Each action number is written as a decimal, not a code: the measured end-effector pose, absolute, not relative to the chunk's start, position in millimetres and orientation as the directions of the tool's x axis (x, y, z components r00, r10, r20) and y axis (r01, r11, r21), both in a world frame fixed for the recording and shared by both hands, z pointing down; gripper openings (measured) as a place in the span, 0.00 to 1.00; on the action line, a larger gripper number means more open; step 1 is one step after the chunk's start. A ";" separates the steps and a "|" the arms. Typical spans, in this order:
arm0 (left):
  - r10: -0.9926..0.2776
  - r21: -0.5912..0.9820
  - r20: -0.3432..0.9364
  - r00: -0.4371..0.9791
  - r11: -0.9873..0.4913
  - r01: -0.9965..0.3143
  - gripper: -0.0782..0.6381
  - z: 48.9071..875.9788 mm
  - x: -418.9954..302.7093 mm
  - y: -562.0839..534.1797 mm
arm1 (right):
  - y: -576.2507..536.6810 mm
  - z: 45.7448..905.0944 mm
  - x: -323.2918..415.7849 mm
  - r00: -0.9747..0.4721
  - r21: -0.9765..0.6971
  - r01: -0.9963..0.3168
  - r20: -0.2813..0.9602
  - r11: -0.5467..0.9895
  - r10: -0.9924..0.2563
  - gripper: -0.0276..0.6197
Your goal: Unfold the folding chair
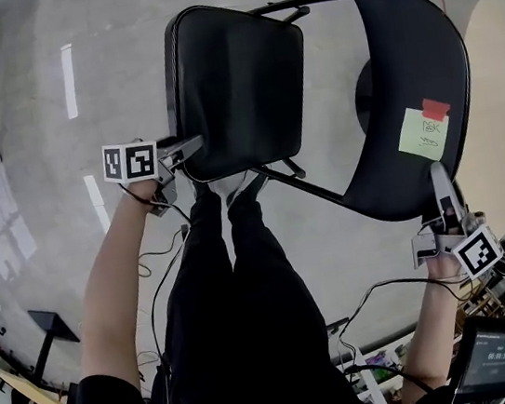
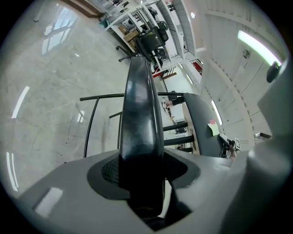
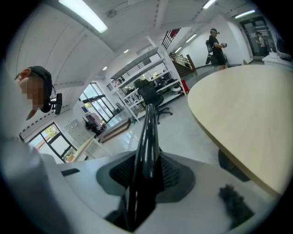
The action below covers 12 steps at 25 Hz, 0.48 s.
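Between left tongs, chair seat edge; between right tongs, backrest edge.

Head view: bright, even overhead light. Floor pale w/ white streak reflections along its left side, faint shadows lower left. Strong barrel distortion; edges bend. Chair seat near-black, slight sheen, little detail.

Left gripper view: fisheye circle, black corners. Ceiling strip blown out upper right. Seat edge glossy; foreground nr lens soft.

Right gripper view: strip light glaring top left, windows overexposed. Chair back edge glints; foreground blurred, bkgd sharp.
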<state>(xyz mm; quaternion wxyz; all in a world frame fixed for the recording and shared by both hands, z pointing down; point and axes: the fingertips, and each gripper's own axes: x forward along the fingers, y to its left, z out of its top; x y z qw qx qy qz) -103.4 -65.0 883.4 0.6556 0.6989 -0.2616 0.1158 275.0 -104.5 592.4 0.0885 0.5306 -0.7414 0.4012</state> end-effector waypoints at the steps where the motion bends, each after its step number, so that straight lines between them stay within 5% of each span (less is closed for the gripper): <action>1: -0.216 0.859 0.500 0.839 -0.003 -0.513 0.41 884.3 -103.8 -65.2 | -104.4 593.6 276.4 -0.421 -0.503 -0.857 0.556 0.113 -0.717 0.23; 12: -0.229 0.880 0.465 0.855 0.011 -0.475 0.42 892.6 -114.5 -63.0 | -100.9 607.3 300.1 -0.439 -0.543 -0.834 0.543 0.099 -0.716 0.23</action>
